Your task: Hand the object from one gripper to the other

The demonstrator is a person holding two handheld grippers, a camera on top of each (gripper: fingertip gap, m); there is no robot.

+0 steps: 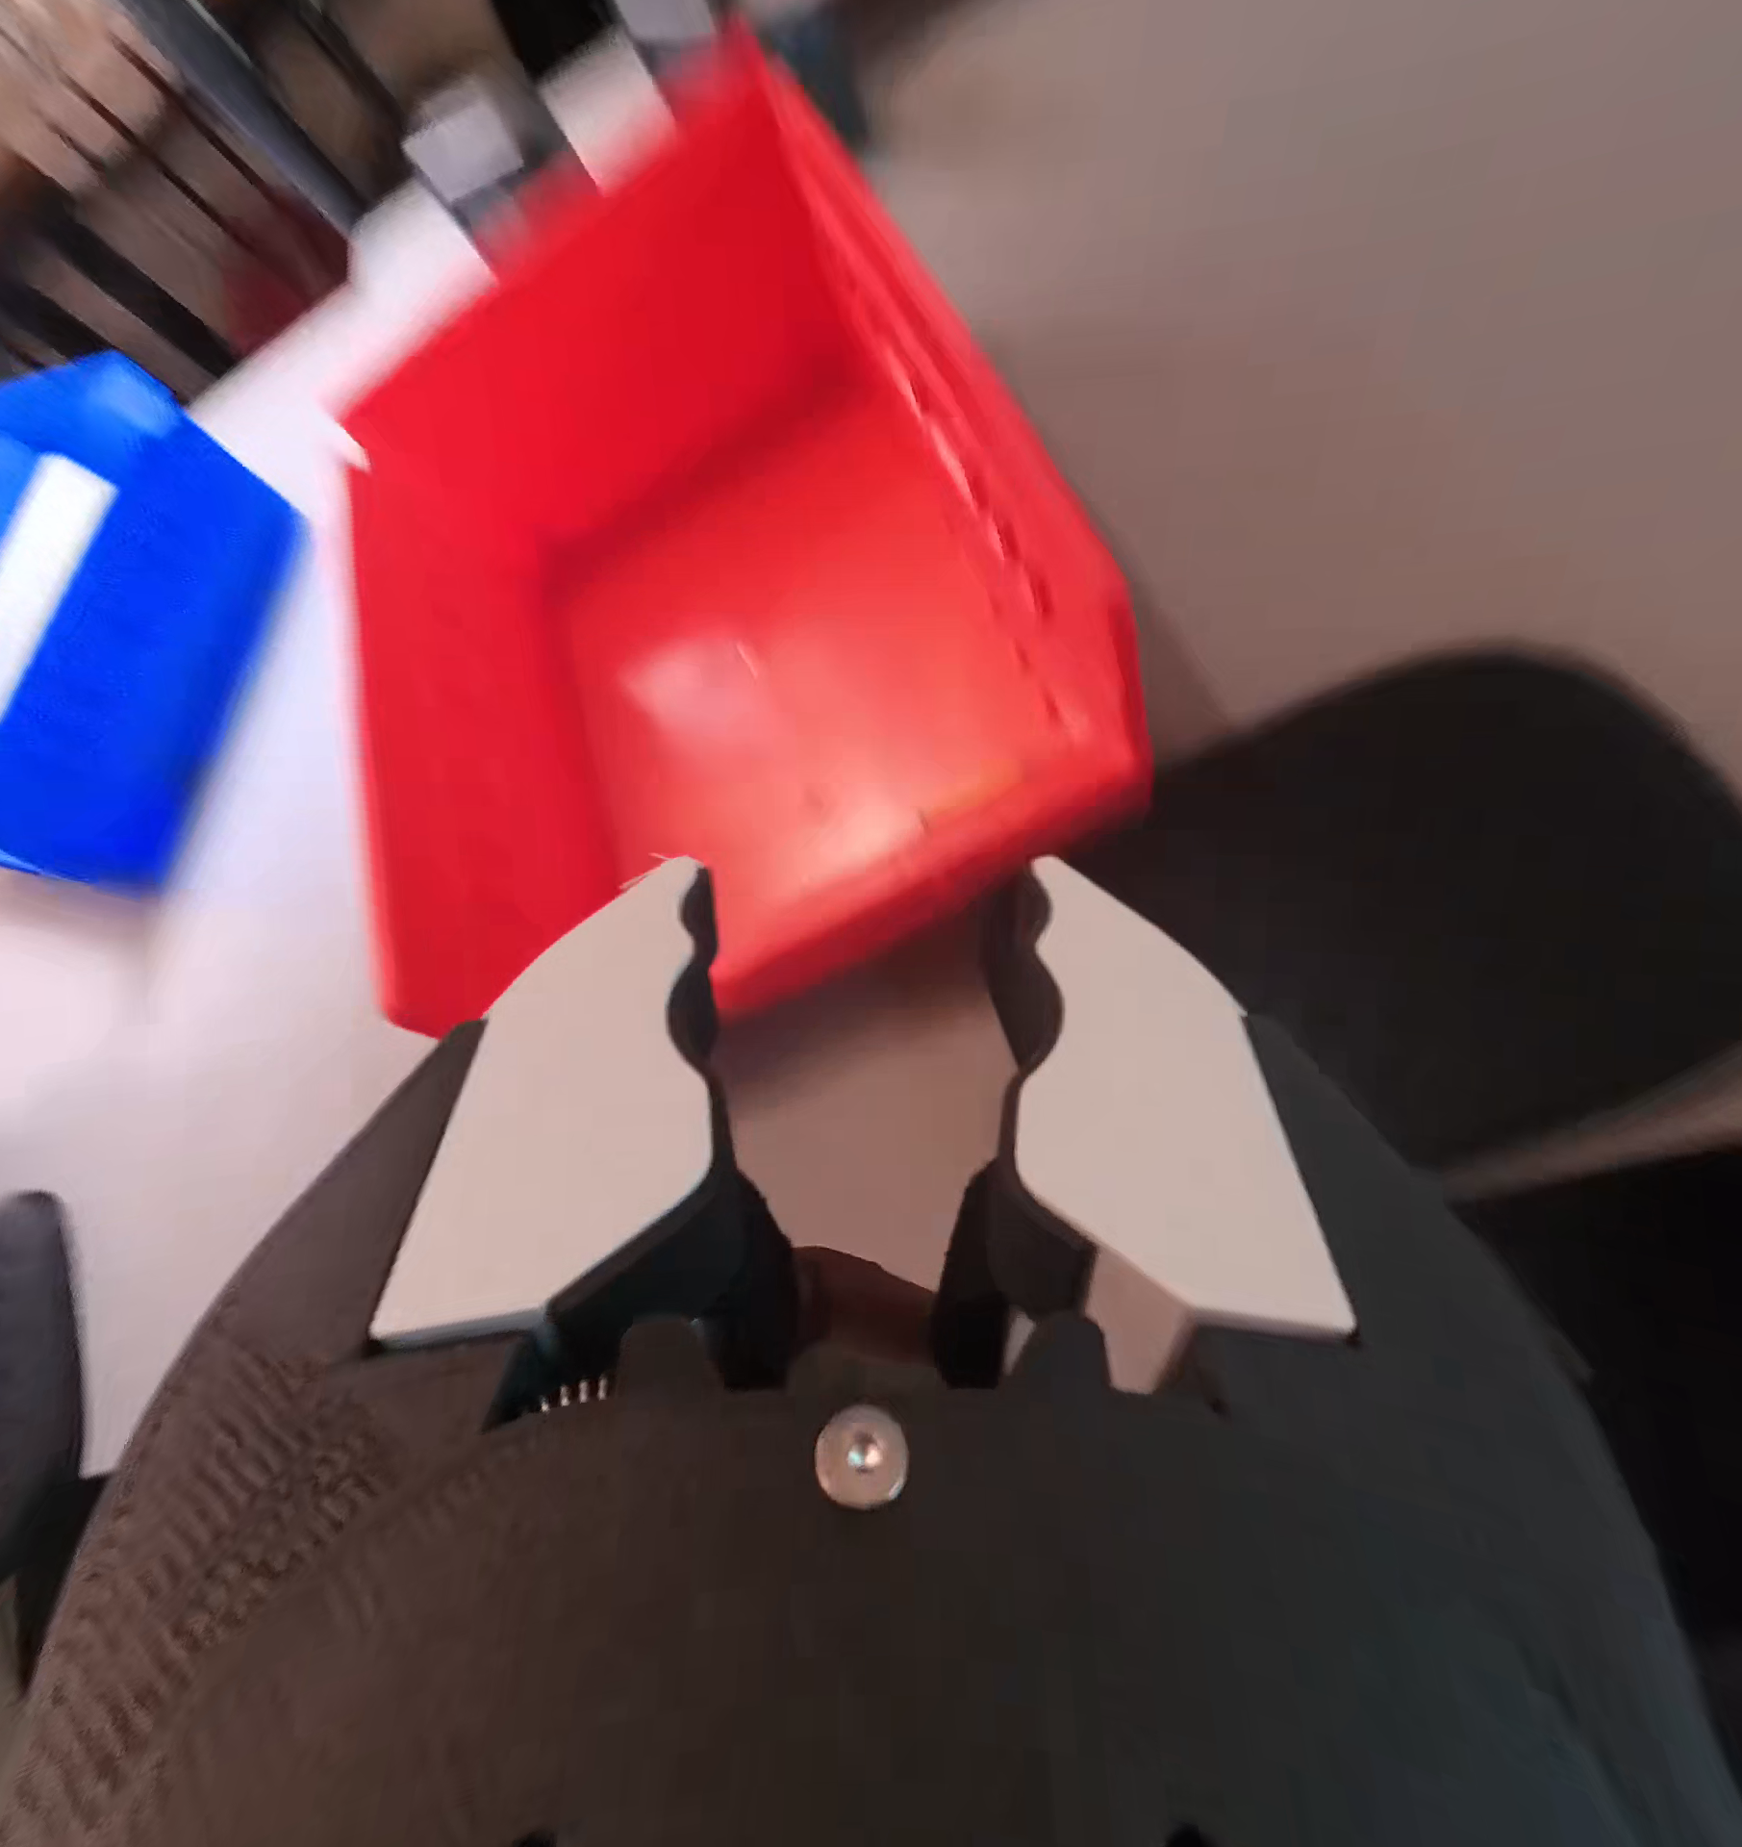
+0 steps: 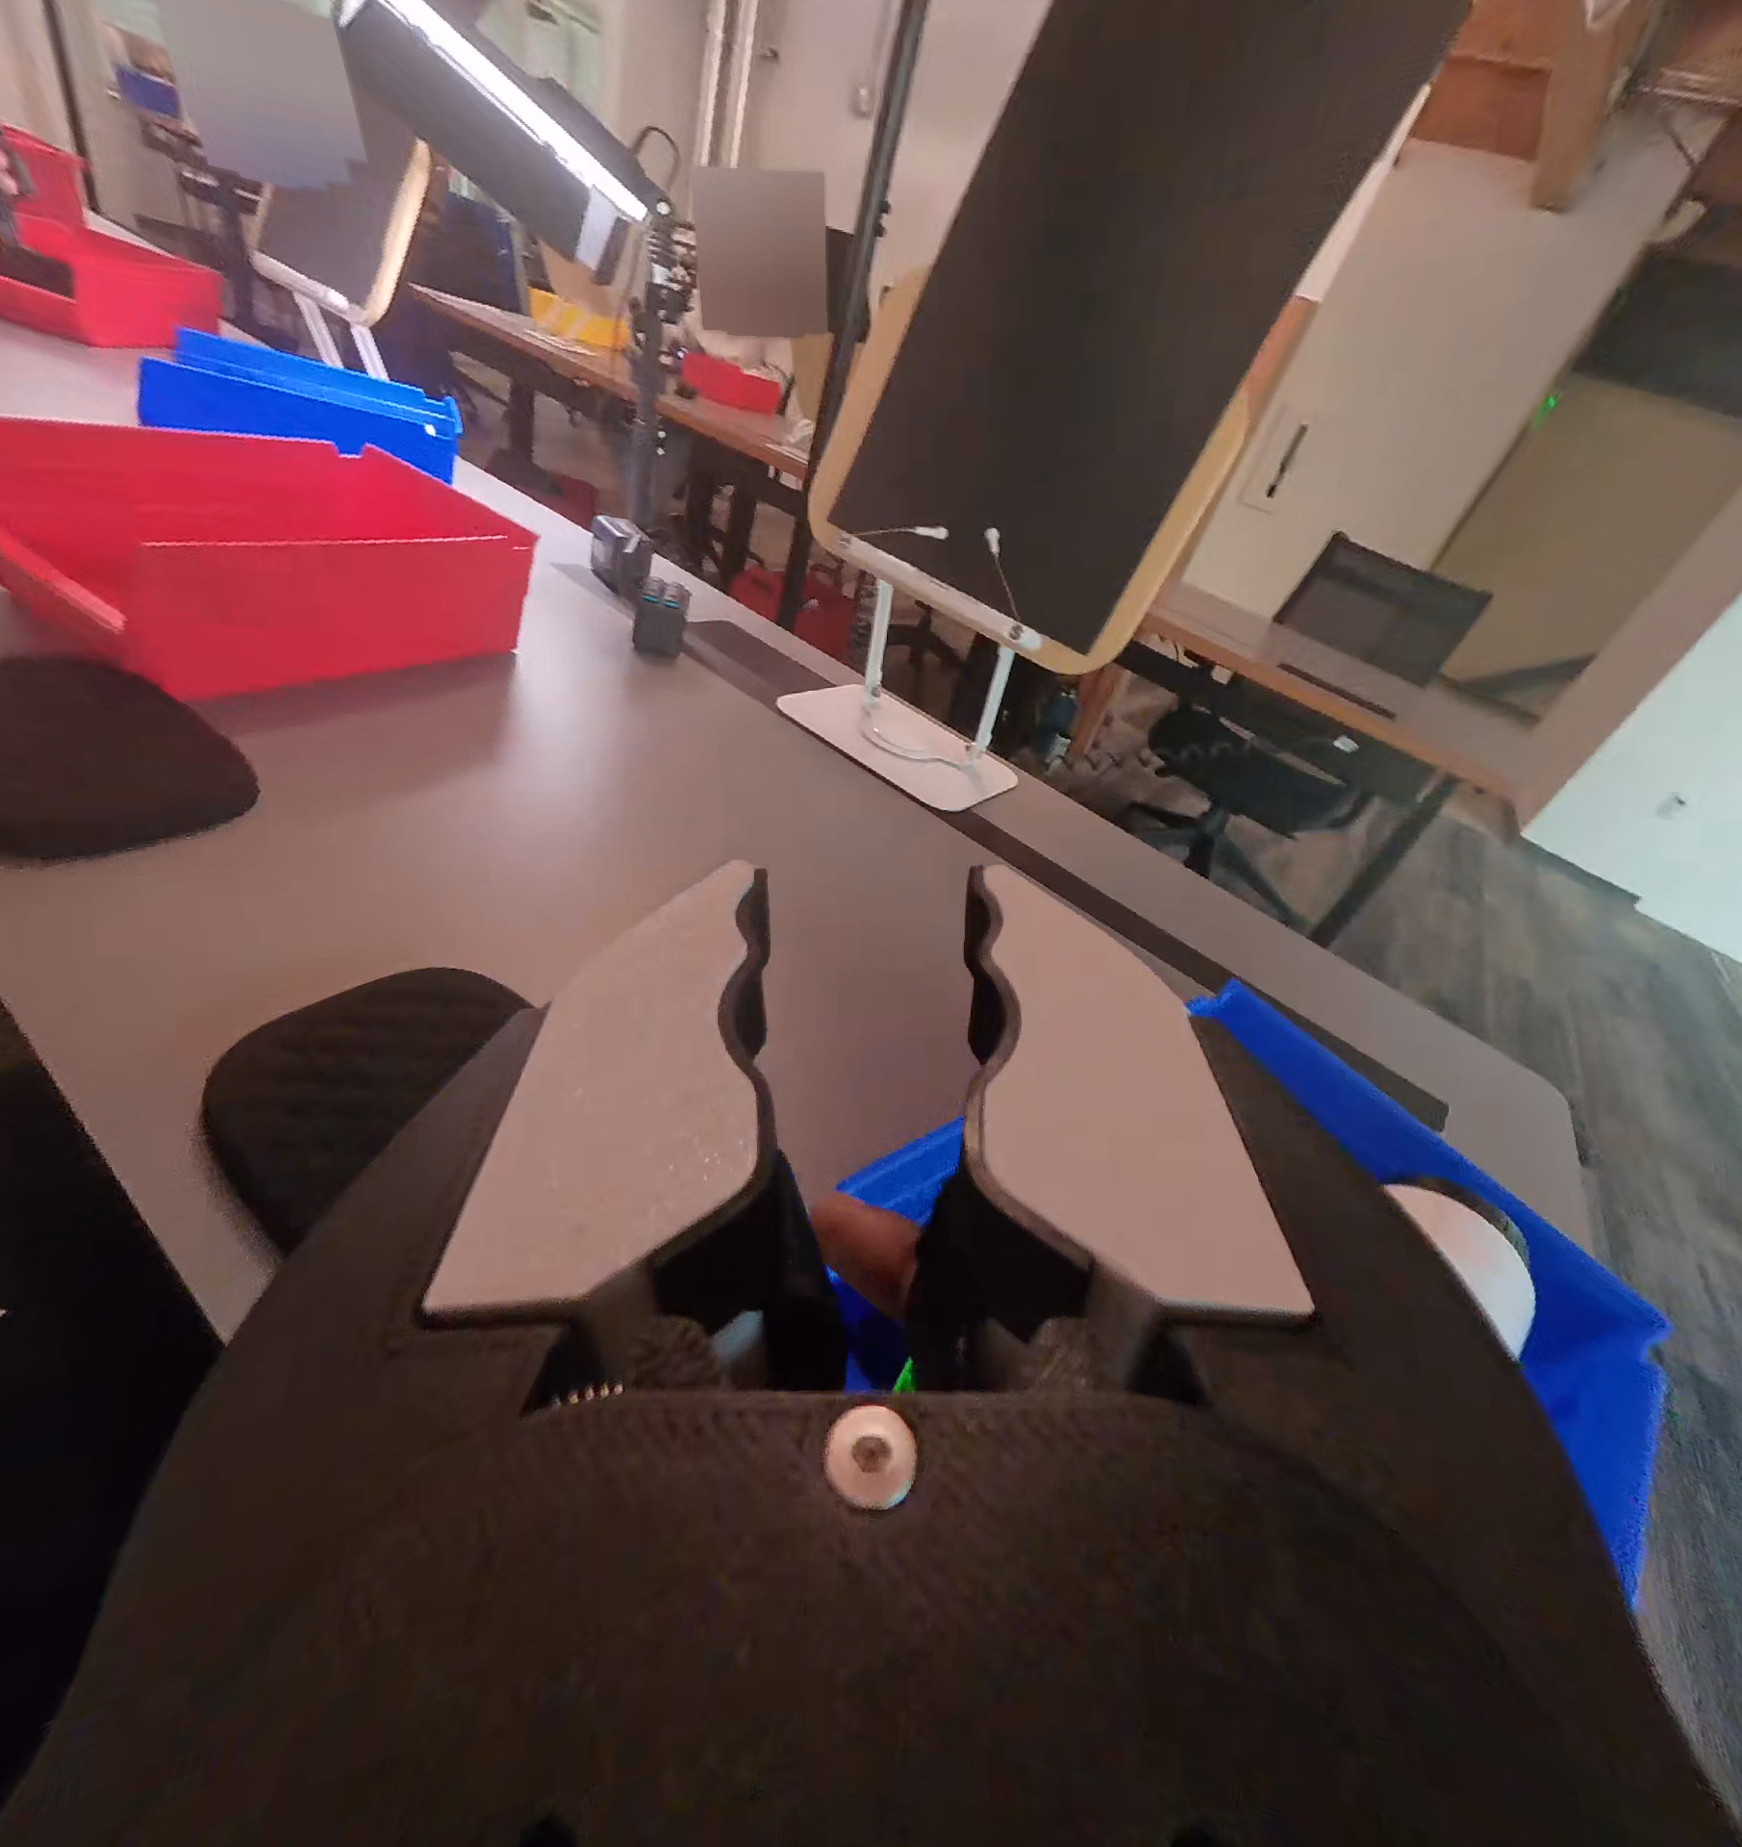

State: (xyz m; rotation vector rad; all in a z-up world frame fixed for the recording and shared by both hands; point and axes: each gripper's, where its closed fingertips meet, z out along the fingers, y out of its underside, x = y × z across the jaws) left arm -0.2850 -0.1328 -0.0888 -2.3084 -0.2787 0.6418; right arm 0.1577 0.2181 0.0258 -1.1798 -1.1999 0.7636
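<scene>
The left gripper [image 1: 862, 880], tilted above the grey table [image 1: 197, 1049], pointed at an open red plastic bin [image 1: 747, 560] at twelve o'clock, fingers spread and empty; a blue bin [image 1: 107, 640] sat at ten. The right gripper [image 2: 867, 885] hovered level, also parted and empty, above a blue plastic bin [image 2: 1586, 1339] at four o'clock holding a white rounded object [image 2: 1476, 1259], partly hidden.

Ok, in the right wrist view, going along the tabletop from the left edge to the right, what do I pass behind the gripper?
Black pad → red bin → small dark blocks → white stand base of the dark panel.
</scene>
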